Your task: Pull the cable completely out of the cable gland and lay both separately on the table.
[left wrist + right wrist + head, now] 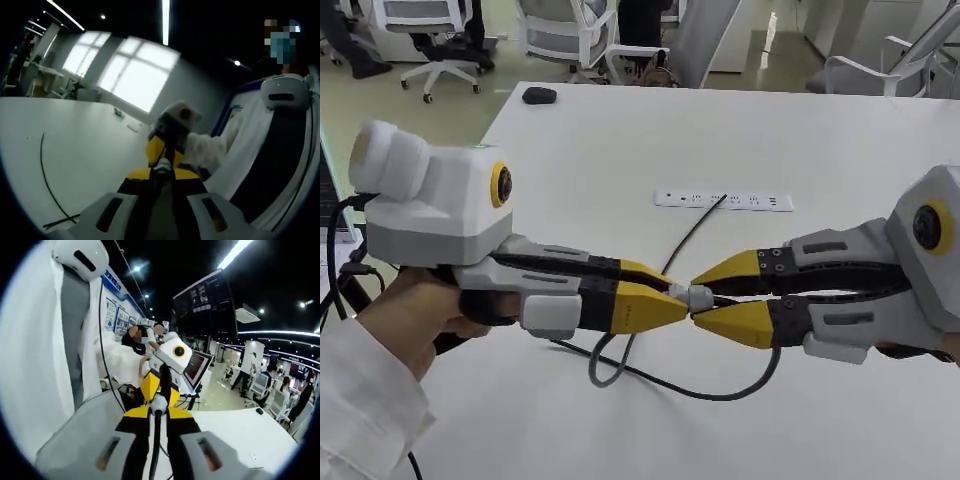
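A hand (405, 320) in a white sleeve holds the left tongs (678, 297) at the left of the head view. They reach rightward, low over the white counter (620, 150). Their yellow tips are drawn narrow and pinch the left end of the grey cable gland (701, 297), which hangs in the air above the middle of the counter.

In the left gripper view the gland sits right at the tips of that view's own jaws, and the other pair's yellow tips close on it from the far side.

The black cable (720, 393) is still seated in the gland. One strand sags from under the right-hand pair onto the counter and runs back leftward beneath the left tongs. A small loop of it lies on the counter just below the gland. A thinner stretch climbs away behind the left tips towards a white power strip (725, 200), which lies flat farther back on the counter.

The right tongs (697, 300) come in from the right, nose to nose with the left pair. Their jaws spread in a shallow V farther back and meet at the tips, which pinch the right end of the gland. The right gripper view shows the cable running back between those jaws. I cannot tell whether the tips also grip the cable itself.
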### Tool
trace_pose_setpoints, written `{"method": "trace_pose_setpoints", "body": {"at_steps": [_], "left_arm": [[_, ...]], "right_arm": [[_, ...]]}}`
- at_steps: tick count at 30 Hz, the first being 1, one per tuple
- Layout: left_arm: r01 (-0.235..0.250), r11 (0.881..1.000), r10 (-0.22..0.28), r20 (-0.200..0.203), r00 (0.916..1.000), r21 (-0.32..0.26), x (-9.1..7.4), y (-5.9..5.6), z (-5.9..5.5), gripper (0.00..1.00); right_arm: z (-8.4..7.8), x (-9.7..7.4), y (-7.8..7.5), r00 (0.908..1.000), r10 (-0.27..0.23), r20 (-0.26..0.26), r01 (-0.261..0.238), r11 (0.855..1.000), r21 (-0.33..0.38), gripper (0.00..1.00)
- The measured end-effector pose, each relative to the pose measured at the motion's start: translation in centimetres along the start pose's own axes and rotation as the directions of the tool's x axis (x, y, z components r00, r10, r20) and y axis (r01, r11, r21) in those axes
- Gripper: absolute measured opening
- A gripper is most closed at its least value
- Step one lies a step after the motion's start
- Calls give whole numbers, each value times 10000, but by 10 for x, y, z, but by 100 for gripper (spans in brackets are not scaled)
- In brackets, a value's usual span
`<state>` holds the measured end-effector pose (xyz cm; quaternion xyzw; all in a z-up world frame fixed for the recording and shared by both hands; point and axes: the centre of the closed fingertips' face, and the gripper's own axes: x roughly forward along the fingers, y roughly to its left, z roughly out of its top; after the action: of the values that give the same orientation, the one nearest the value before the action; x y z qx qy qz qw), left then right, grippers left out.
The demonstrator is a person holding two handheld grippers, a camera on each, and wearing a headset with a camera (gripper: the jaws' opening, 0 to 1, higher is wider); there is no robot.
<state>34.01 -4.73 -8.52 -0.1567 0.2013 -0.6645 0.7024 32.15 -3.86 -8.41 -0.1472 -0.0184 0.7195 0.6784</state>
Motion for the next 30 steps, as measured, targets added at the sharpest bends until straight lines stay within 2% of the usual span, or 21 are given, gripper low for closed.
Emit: {"method": "trace_pose_setpoints", "body": {"at_steps": [3, 5, 6, 8, 9, 10, 11, 12, 13, 14, 15, 16, 17, 19, 22, 24, 30], "left_arm": [[-20, 10000, 20, 11, 10000, -8, 0, 0, 0, 14], [-87, 9998, 88, -20, 10000, 161, 1, -1, -1, 14], [-231, 9991, 229, 54, 9997, 344, 1, 1, 0, 14], [-222, 9978, 216, 110, 9997, 625, 0, 0, 2, 14], [-352, 9908, 334, 160, 9993, 1308, 1, 0, 4, 14], [-345, 9873, 322, 178, 9993, 1552, 1, -2, 5, 14], [-291, 9835, 251, 245, 9994, 1788, 2, -5, 7, 15], [-417, 9769, 334, 430, 9985, 2098, 2, -5, 11, 15], [-553, 9696, 431, 559, 9975, 2382, 1, -4, 15, 15], [-609, 9649, 484, 551, 9973, 2554, 0, -5, 16, 15], [-707, 9564, 577, 537, 9969, 2833, -1, -4, 17, 15], [-758, 9483, 638, 490, 9968, 3083, -2, -3, 17, 15], [-789, 9421, 678, 452, 9967, 3260, -3, -3, 17, 15], [-778, 9377, 667, 444, 9968, 3387, -4, -5, 16, 15], [-801, 9212, 691, 427, 9967, 3807, -4, -6, 14, 15], [-820, 9154, 716, 412, 9966, 3941, -2, -7, 14, 15], [-778, 9092, 677, 389, 9969, 4090, 0, -8, 14, 15]], "right_arm": [[-1, 0, -1, 9999, -102, -74, 97, 9976, -689, 9], [-2, 0, 0, 9999, -71, -79, 68, 9994, -341, 10], [-3, 0, -4, 9995, -295, -80, 295, 9995, 79, 11], [-3, 0, -4, 9997, -248, 23, 244, 9945, 1018, 12], [-5, -2, -5, 9998, -174, -103, 191, 9805, 1957, 12], [-7, -2, -6, 9999, -93, -98, 115, 9632, 2686, 14], [-6, -2, -8, 9999, -133, 73, 107, 9581, 2861, 19], [-5, -3, -9, 9997, -167, 166, 104, 9464, 3227, 28], [-8, -4, -9, 9998, -139, 160, 64, 9165, 4000, 33], [-8, -4, -7, 9998, 37, 217, -129, 8984, 4391, 34], [-8, -6, -6, 9993, 127, 364, -281, 8874, 4602, 32], [-8, -7, -8, 9990, -14, 438, -181, 8970, 4417, 30], [-7, -8, -9, 9984, -98, 563, -163, 8957, 4444, 27], [-3, -10, -10, 9962, -228, 835, -207, 8736, 4862, 26], [1, -13, -14, 9928, -409, 1128, -212, 8657, 5001, 25], [2, -14, -15, 9915, -474, 1215, -201, 8650, 5013, 23], [8, -14, -14, 9888, -408, 1434, -382, 8605, 5080, 21]]}}
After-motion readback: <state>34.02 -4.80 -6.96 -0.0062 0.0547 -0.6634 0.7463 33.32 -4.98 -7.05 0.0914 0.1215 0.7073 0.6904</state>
